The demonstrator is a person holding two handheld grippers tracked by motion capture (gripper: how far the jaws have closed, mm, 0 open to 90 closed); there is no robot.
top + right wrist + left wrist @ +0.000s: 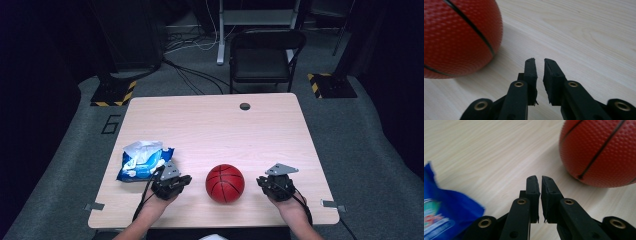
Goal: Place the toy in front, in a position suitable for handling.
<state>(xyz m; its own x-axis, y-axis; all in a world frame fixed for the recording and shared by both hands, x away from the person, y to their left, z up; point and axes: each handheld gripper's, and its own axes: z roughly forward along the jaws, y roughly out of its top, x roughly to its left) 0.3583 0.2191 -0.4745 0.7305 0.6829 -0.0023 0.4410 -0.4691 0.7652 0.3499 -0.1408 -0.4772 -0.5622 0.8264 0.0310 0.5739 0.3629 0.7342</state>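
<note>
Resting on the table (210,125), the basketball (225,183) lies between left claw (172,184) and right claw (274,185).

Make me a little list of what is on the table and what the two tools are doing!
table: light wood top with a small dark hole near the far edge
ball: red basketball on the table, between the two tools, touched by neither
bag: blue and white packet, torn open, at the left
left tool: jaws nearly together, nothing between them, near the bag
right tool: jaws nearly together, nothing between them, beside the ball
behind the table: a black chair
</note>
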